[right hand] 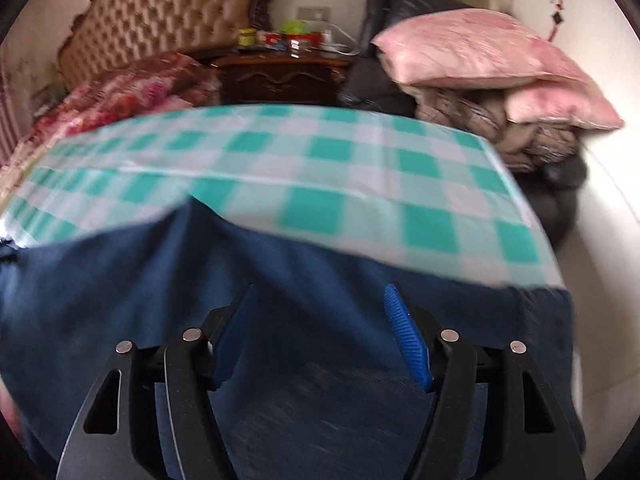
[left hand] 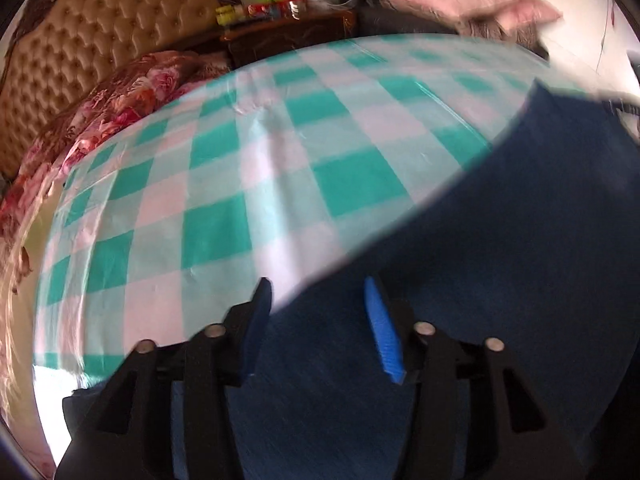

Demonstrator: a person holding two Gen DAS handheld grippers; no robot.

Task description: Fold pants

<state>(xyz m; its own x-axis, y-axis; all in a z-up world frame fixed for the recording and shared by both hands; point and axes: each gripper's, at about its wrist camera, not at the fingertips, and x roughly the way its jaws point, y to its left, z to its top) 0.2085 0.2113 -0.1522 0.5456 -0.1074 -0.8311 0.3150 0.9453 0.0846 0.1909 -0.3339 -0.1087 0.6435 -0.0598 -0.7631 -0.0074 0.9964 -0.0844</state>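
With both my left gripper [left hand: 318, 300] and right gripper [right hand: 320, 304] parted and holding nothing, the pants [right hand: 200, 280] at six o'clock could bunch if I snag them.

- Dark blue fabric pants [right hand: 304, 256]
- Teal-and-white checked cloth on the desk [left hand: 248, 168]
- Pink satin pillow [right hand: 472, 48]
- Red floral blanket [left hand: 120, 100]
- Tan tufted headboard [right hand: 168, 20]
- Blue ribbed pads [right hand: 408, 340] on the black tool

Left claw [left hand: 318, 300] and right claw [right hand: 320, 304] both angle downward, jaws parted, gripping nothing.
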